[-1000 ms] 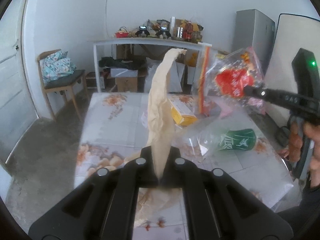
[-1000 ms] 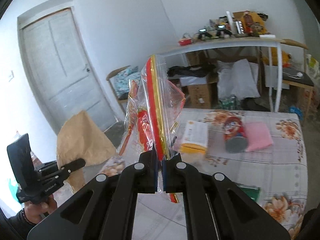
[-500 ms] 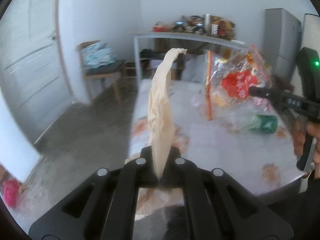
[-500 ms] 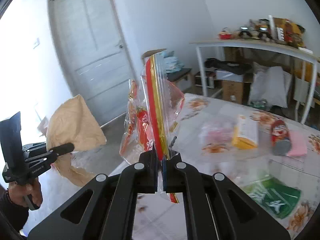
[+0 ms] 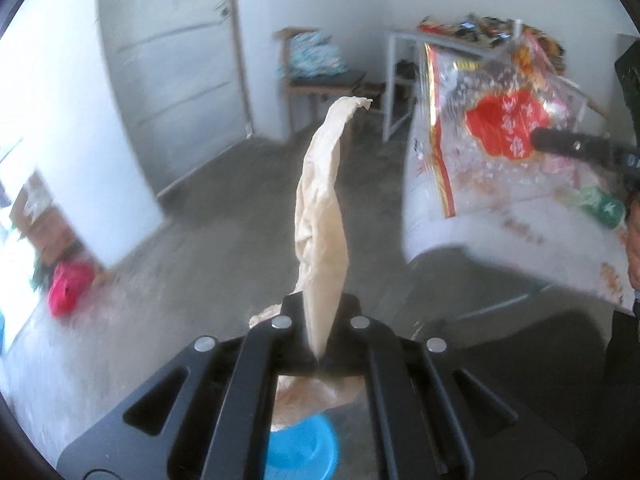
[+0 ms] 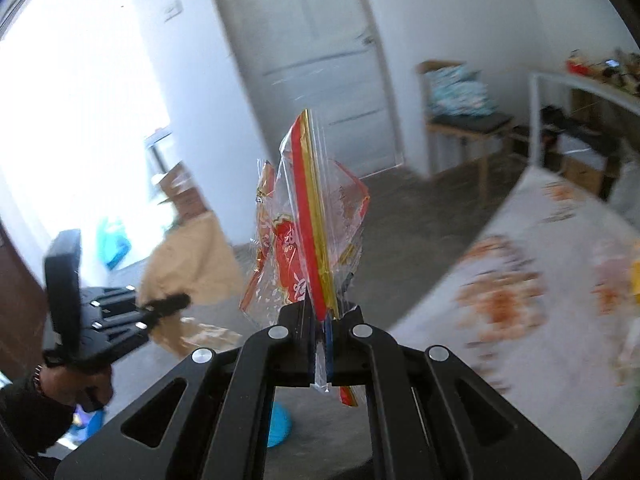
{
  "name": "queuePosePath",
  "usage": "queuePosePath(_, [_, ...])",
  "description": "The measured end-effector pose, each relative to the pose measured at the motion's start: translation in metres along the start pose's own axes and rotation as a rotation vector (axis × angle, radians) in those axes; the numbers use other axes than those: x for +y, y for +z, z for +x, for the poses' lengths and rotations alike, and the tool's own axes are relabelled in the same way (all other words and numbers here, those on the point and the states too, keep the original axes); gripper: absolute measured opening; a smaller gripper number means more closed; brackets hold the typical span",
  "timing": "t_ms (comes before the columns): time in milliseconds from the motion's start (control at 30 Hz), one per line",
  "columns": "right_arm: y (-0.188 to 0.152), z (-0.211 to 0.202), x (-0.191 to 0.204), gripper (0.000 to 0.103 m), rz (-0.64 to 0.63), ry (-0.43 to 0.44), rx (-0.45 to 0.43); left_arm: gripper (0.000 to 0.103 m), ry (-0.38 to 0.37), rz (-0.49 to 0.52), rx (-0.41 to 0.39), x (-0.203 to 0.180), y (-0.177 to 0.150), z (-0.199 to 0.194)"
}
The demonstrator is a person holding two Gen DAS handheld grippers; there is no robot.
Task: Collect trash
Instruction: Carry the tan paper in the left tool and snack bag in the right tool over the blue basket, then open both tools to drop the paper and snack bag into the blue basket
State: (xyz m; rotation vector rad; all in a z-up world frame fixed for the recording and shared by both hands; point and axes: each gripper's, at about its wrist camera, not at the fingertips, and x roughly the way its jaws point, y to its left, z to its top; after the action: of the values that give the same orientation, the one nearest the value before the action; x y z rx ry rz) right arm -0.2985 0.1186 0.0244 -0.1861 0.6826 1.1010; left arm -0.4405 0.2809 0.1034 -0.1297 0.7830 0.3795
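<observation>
My left gripper (image 5: 319, 354) is shut on a crumpled brown paper bag (image 5: 322, 224) that stands up between its fingers; the same bag (image 6: 188, 258) shows at the left of the right wrist view, in the left gripper (image 6: 182, 302). My right gripper (image 6: 319, 354) is shut on a clear plastic bag with red and gold print (image 6: 308, 236), also seen as the plastic bag (image 5: 492, 140) at the right of the left wrist view, in the right gripper (image 5: 538, 138). Both are held over the concrete floor, beside the table (image 6: 520, 300). A blue round container (image 5: 302, 450) lies below the left gripper.
The floral-clothed table (image 5: 460, 220) still carries a green packet (image 5: 600, 206). A white door (image 6: 320, 60) and a wooden chair (image 6: 460, 120) stand ahead. A pink-red object (image 5: 66, 288) and a cardboard box (image 5: 36, 216) sit at the left. The picture is blurred.
Both grippers have swung left, away from the table and out over the floor, still carrying the paper bag and the plastic bag. The door and a blue container have come into view.
</observation>
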Motion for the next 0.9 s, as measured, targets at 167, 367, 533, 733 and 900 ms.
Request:
queuePosePath(167, [-0.020,0.049,0.058,0.003,0.001,0.072,0.098,0.000,0.034,-0.104,0.113,0.053,-0.064,0.020])
queuePosePath(367, [-0.056,0.105,0.112,0.003,-0.029,0.114,0.240,0.000,-0.014,-0.260,0.326,0.104,-0.168,0.091])
queuePosePath(533, [-0.080,0.138,0.138,0.003,-0.040,0.108,0.340,0.000,-0.016,-0.340,0.513,0.126,-0.246,0.157])
queuePosePath(733, [-0.108,0.174,0.161,0.003,-0.080,0.090,0.458,0.048,-0.068,-0.507,0.698,0.154,-0.318,0.214])
queuePosePath(900, [-0.132,0.203,0.172,0.003,-0.117,0.074,0.546,0.081,-0.077,-0.611,0.579,0.193,-0.318,0.178])
